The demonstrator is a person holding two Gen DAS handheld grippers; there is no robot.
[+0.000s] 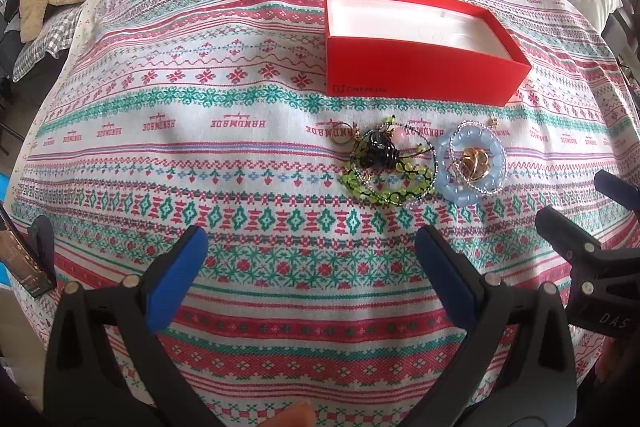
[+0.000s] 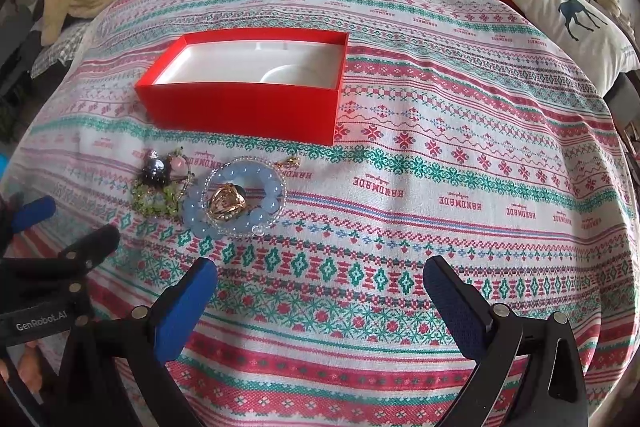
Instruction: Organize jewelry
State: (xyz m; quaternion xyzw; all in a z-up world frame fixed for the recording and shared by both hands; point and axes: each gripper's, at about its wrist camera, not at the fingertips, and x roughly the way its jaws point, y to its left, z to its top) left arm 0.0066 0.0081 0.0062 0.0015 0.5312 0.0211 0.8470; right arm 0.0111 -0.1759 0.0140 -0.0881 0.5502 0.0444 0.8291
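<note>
Both my fingers [image 1: 308,271] [image 2: 320,299] gape wide, empty. I should pinch the blue bracelet [image 2: 236,201] by its rim, then lift it to the box [image 2: 240,107].

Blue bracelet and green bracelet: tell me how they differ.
The blue bracelet has large, smooth, pale beads; the green bracelet has small lime beads. The blue bracelet lies as an open ring around a gold ornament; the green bracelet is tangled with a dark beaded piece. The blue bracelet lies nearer the right gripper. Both rest on the patterned cloth in front of the red box.
</note>
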